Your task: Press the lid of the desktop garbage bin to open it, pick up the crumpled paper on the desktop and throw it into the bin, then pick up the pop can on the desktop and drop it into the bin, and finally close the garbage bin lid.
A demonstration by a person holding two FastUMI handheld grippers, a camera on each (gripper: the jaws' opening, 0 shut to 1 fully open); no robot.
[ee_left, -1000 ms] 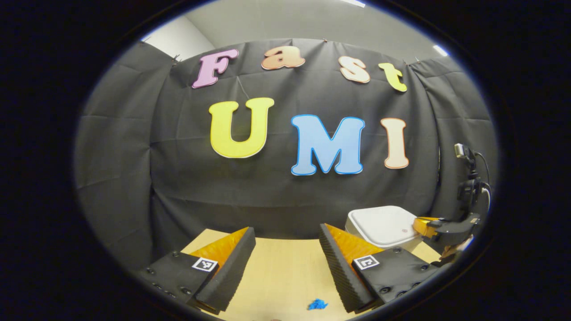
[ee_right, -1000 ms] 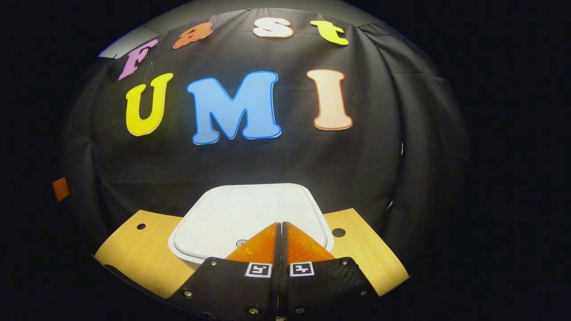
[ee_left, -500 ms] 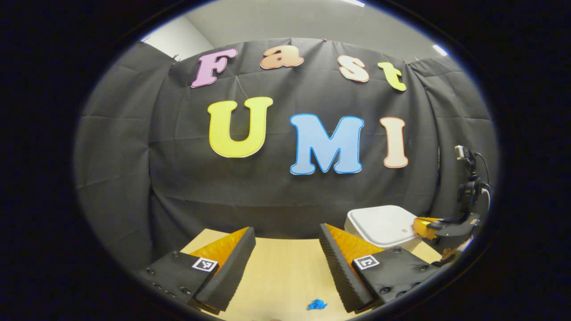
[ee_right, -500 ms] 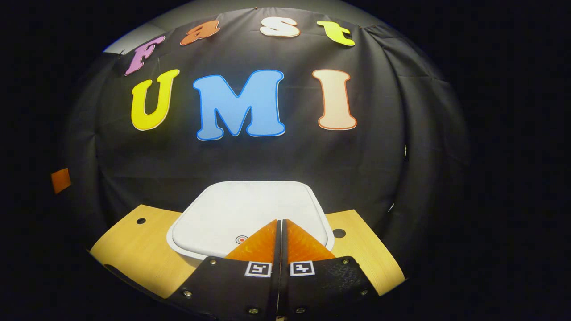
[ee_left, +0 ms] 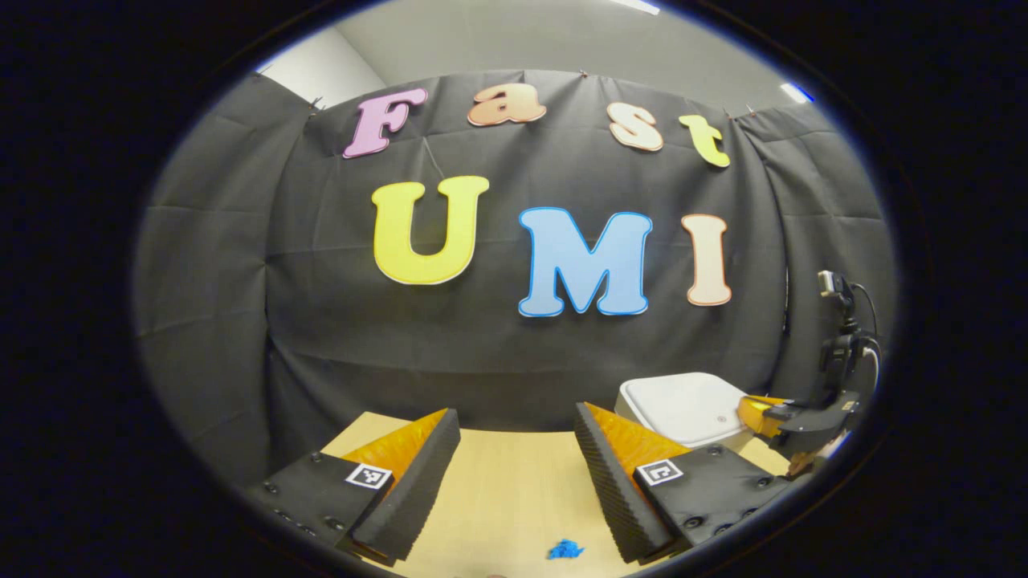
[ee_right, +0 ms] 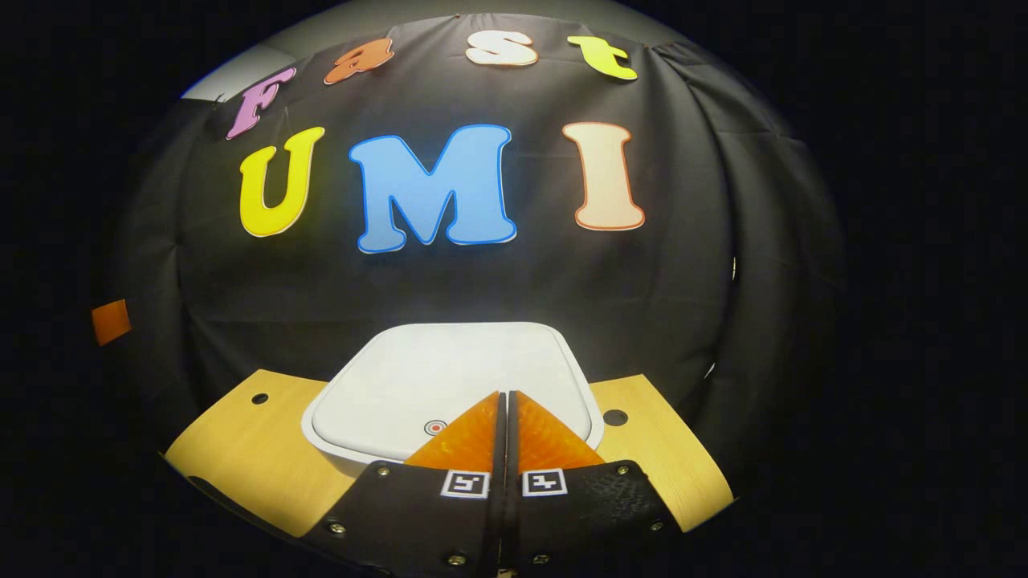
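Blue crumpled paper [ee_left: 567,550] in left gripper view; bin lid [ee_right: 450,377] closed.

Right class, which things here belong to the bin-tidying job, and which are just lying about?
Job: white bin lid, closed; blue crumpled paper; right gripper, shut; left gripper, open.
Lying about: camera on its stand; wooden table.
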